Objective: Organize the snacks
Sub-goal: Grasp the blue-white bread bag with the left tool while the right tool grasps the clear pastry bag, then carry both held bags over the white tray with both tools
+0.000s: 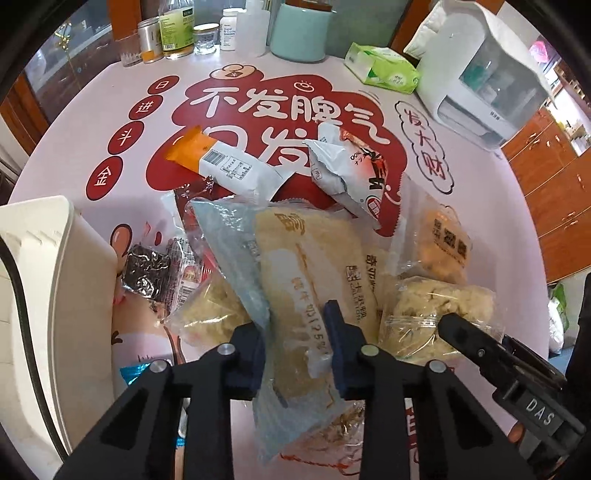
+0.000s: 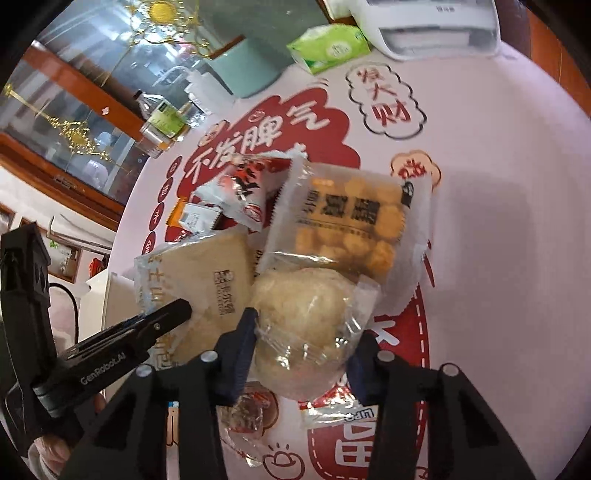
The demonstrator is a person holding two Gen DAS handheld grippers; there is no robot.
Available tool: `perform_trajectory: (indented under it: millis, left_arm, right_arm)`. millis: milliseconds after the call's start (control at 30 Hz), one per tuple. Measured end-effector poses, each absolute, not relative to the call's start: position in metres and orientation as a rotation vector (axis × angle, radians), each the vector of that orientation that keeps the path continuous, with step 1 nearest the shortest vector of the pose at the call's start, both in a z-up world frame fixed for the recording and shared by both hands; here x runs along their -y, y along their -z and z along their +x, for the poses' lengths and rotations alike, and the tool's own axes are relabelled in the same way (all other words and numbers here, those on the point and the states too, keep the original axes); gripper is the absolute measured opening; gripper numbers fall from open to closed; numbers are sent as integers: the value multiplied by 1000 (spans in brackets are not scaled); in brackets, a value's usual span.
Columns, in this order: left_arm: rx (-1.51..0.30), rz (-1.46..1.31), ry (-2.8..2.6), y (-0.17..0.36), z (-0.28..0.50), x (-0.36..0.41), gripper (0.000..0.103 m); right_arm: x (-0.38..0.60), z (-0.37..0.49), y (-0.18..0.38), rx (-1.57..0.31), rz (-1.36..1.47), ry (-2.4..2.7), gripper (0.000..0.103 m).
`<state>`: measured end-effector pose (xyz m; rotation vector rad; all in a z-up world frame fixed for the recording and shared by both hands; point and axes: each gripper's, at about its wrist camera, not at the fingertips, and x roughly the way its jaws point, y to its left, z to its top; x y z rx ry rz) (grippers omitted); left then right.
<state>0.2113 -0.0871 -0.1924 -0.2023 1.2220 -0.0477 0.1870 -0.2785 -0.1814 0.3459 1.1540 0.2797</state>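
A pile of snack packets lies on the round printed table (image 1: 110, 122). My left gripper (image 1: 297, 332) is shut on a long pale bread packet (image 1: 306, 266) and holds it tilted over the pile. My right gripper (image 2: 306, 332) has its jaws around a round pale bun in clear wrap (image 2: 303, 325), touching both sides. A packet of yellow puffs (image 2: 351, 225) lies just beyond the bun. A red and white packet (image 1: 354, 170) and an orange and white packet (image 1: 225, 162) lie further back. A dark foil snack (image 1: 146, 271) lies at the left. The right gripper's finger also shows in the left wrist view (image 1: 476, 339).
A white container (image 1: 48, 295) stands at the left edge. At the back of the table are bottles and jars (image 1: 177, 33), a teal canister (image 1: 299, 29), a green tissue pack (image 1: 384, 68) and a white appliance (image 1: 480, 74). Wooden cabinets (image 1: 554, 184) stand at the right.
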Motion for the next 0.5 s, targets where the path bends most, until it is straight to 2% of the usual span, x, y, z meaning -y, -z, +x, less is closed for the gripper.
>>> perform_trajectory:
  millis: [33, 500]
  left_arm:
    - [-1216, -201, 44, 189, 208, 86, 24]
    - [-1137, -230, 51, 129, 137, 60, 20]
  right_arm:
    - [277, 185, 178, -1144, 332, -277, 38]
    - [276, 139, 122, -1034, 274, -301, 38]
